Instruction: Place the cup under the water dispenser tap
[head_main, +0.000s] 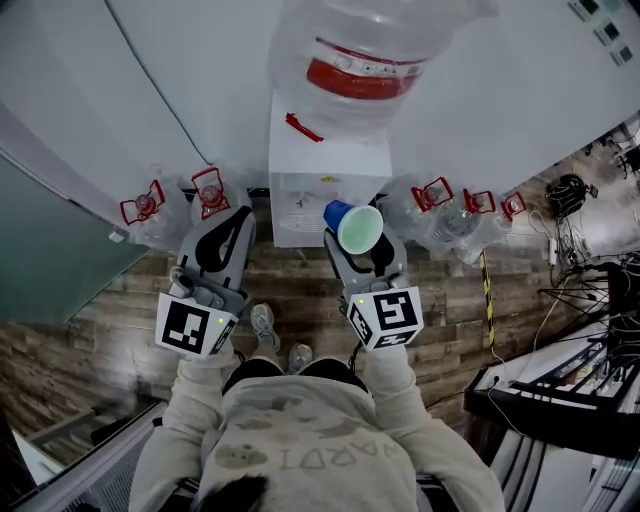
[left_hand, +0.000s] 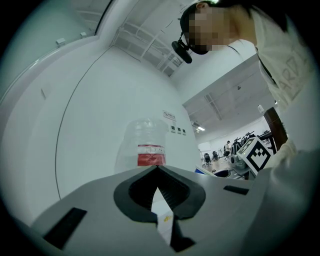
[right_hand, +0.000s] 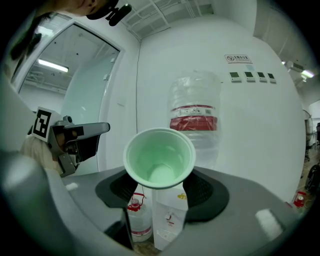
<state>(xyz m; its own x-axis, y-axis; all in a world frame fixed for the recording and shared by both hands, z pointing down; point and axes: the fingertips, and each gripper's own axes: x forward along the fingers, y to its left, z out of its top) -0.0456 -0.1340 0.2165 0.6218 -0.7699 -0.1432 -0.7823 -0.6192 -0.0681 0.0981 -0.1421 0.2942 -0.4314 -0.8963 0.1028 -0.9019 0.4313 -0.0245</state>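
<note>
A cup (head_main: 358, 228), blue outside and pale green inside, stands between the jaws of my right gripper (head_main: 362, 250), which is shut on it. In the right gripper view the cup (right_hand: 160, 160) shows its empty mouth above the gripper (right_hand: 161, 187). Just beyond it stands the white water dispenser (head_main: 328, 190) with a big clear bottle (head_main: 365, 60) on top. The cup is a short way in front of the dispenser (right_hand: 170, 220), apart from it. My left gripper (head_main: 222, 240) is level with the right one, to the dispenser's left. Its jaws meet at the tips (left_hand: 157, 170) with nothing in them.
Spare water bottles with red handles stand on the wooden floor left (head_main: 150, 210) and right (head_main: 430, 200) of the dispenser. A white wall (head_main: 180, 70) runs behind it. A glass partition (head_main: 50, 230) is at the left. Cables and equipment (head_main: 580, 300) lie at the right.
</note>
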